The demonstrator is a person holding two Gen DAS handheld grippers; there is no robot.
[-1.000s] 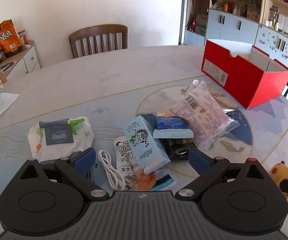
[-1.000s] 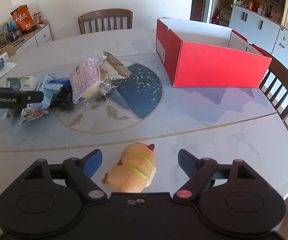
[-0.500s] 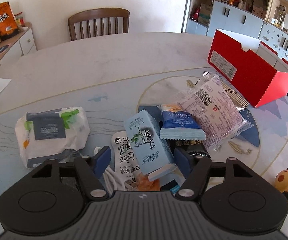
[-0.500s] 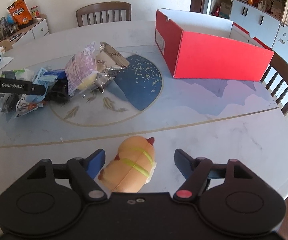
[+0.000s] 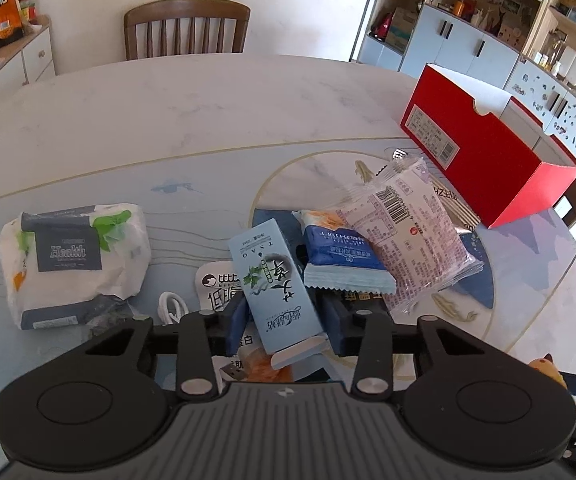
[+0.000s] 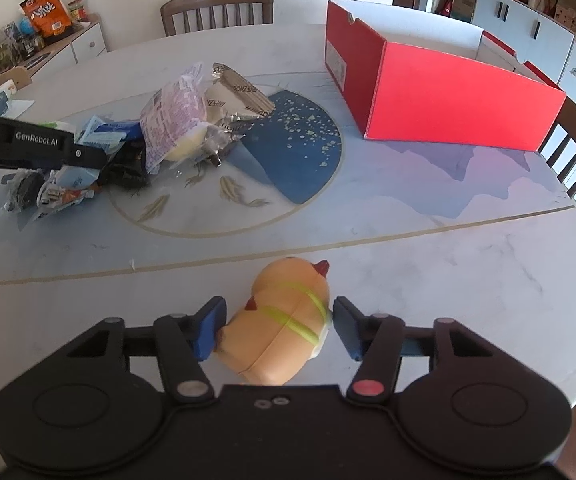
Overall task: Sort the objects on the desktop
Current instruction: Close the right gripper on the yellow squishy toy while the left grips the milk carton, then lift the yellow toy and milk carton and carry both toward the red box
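**A:** Sunlit dining room, a round marble-patterned bench (image 5: 176,120) with a wooden chair (image 5: 186,26) behind it at twelve o'clock. What lies on the left?

**B:** At nine o'clock in the left wrist view, a soft white tissue pack with a dark label (image 5: 72,260). Towards the centre a coiled white cable (image 5: 172,306), then the tall light-blue paper carton (image 5: 274,284) leaning on the heap. The left tool (image 5: 284,322) is closing around its lower end; the left blue pad touches the carton's side, the right one looks just short of it.

**A:** How will that carton handle?

**B:** Light and fairly stiff, I'd judge, though thin card dents. Flat sides near the base are the sensible hold. At two o'clock from it lie a blue crinkled snack packet (image 5: 340,254) and a clear printed wrapper (image 5: 408,232), both slippery and loose.

**A:** And further right?

**B:** An open red cardboard box (image 5: 484,152) at two o'clock, probably the destination. In the right wrist view, the right tool (image 6: 274,330) is closing on an orange squishy chick toy with yellow-green bands (image 6: 284,320) at six o'clock, well apart from the heap. Both pads seem to meet its flanks. It looks soft and rounded, so a hold across the widest middle should keep it from squirting out.
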